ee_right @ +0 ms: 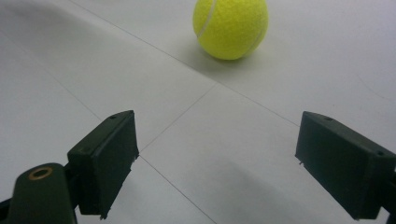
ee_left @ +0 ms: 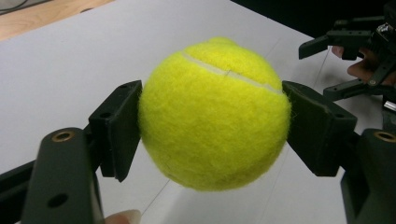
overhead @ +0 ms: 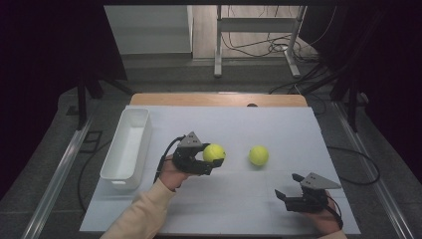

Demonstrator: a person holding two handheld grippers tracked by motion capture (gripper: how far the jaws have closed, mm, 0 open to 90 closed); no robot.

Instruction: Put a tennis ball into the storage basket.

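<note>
Tennis ball (overhead: pixel 214 153) sat clamped in the left gripper (overhead: pixel 208 160), the white bin (overhead: pixel 128 144) off to its left, while the right gripper (overhead: pixel 288 190) stood open.

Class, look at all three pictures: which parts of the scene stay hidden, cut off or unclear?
1. White bin: near inside wall hidden by its own rim, high view.
2. Held tennis ball: far side hidden by its own bulk and underside out of sight, left gripper view; left gripper pads cover its flanks.
3. Right gripper: hand cut off by the bottom edge, high view.
</note>
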